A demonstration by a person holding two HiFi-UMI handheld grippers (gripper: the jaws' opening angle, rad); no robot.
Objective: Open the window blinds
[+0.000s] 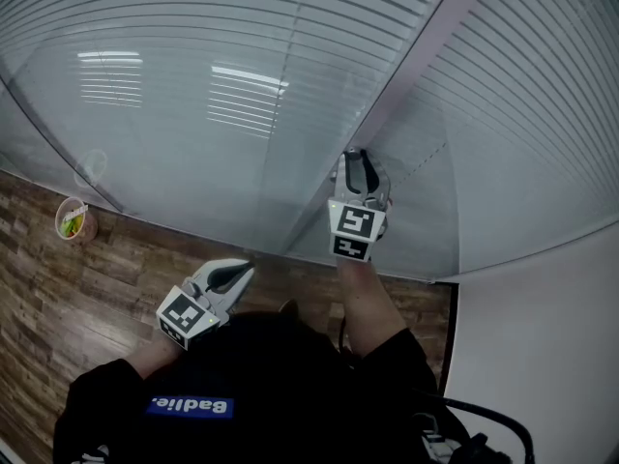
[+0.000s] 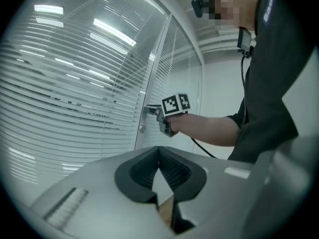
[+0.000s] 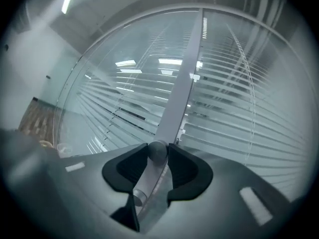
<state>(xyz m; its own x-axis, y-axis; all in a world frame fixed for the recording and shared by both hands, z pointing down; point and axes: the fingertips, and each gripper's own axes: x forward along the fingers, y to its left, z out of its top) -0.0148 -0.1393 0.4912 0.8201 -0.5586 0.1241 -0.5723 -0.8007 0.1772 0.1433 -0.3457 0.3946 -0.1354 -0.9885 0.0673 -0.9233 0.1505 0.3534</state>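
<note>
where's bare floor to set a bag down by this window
Wood floor is bare between the cup by the glass and the left tongs. Crowded at the frame post, where the right tongs clamp the blinds knob.

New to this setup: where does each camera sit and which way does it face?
Head view: on the person's head, looking steeply down at the window blinds, left tongs, right tongs, right forearm, torso.
Left gripper view: on the left tongs, facing the blinds; shows shut tips, right forearm, torso.
Right gripper view: on the right tongs, facing the blinds; tips grip a knob.
Shared: head and left views show the right tongs.
</note>
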